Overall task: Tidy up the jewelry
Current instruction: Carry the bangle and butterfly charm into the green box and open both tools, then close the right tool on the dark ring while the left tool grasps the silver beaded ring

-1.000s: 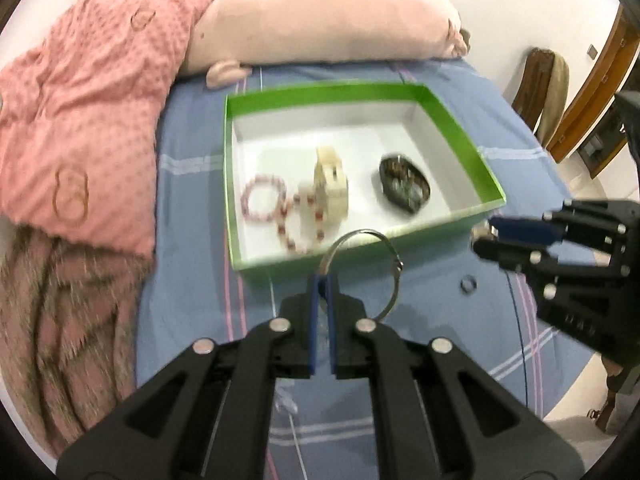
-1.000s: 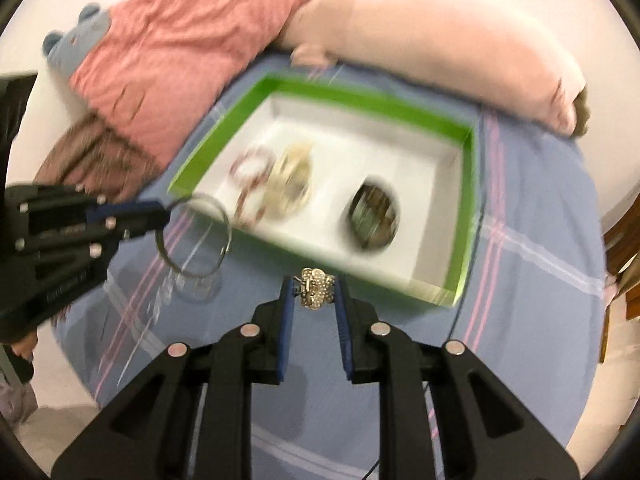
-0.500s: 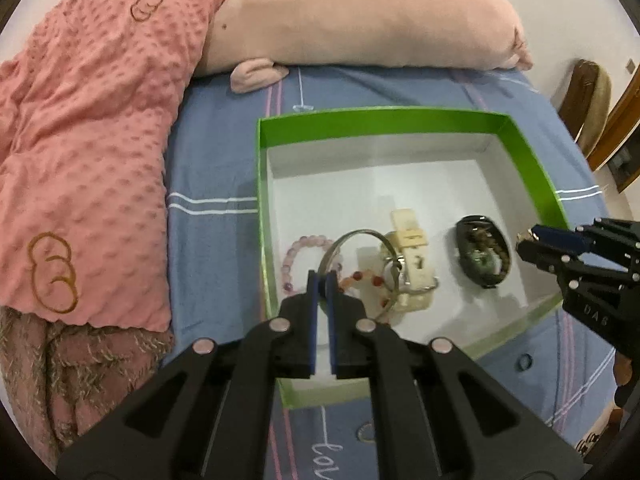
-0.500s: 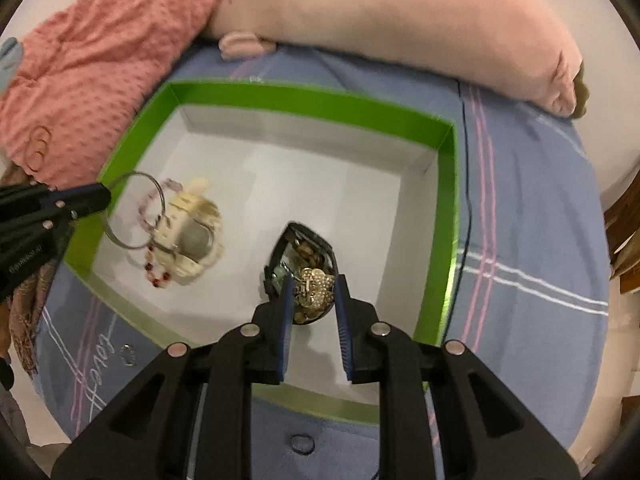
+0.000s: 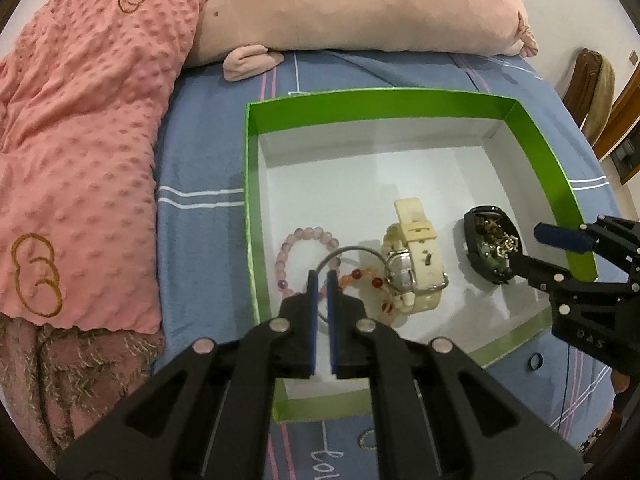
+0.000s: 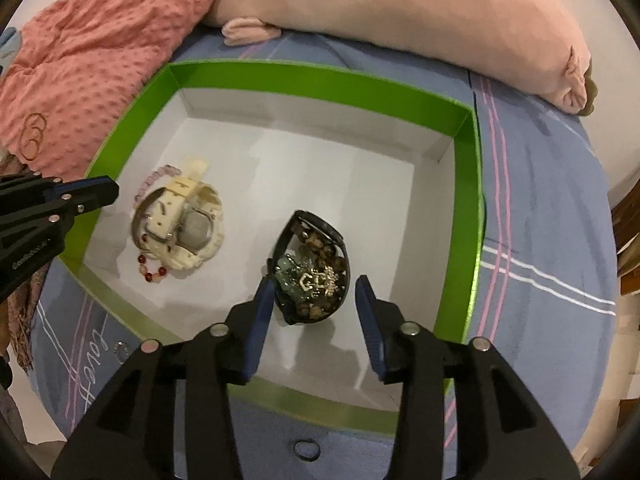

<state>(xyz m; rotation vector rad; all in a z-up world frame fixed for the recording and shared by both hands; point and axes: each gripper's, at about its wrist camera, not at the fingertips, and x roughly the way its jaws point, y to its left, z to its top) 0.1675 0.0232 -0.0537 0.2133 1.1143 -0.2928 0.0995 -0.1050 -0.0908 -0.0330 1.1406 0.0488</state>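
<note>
A green box with a white floor [image 5: 536, 148] lies on the blue bedsheet. In it are a cream watch [image 5: 416, 240], a pink bead bracelet [image 5: 298, 240], a red bead bracelet [image 5: 366, 274] and a black oval dish [image 5: 472, 224] of trinkets. My left gripper [image 5: 322, 278] is shut on a thin silver bangle [image 5: 360, 249], held low over the beads and watch. My right gripper [image 6: 314, 282] is opening, its jaws standing apart on either side of the dish [image 6: 320, 224]. A gold brooch [image 6: 316, 280] lies loose in the dish, free of the pads.
A pink dotted blanket [image 5: 80, 160] covers the left of the bed and a long pink plush pillow [image 5: 360, 4] lies behind the box. Small rings [image 6: 307, 449] [image 6: 122, 349] lie on the sheet in front of the box. A wooden chair [image 5: 592, 80] stands far right.
Both grippers moved from the sheet to above the box floor and came lower. The right jaws spread and let the gold brooch drop into the black dish. The left still grips the bangle.
</note>
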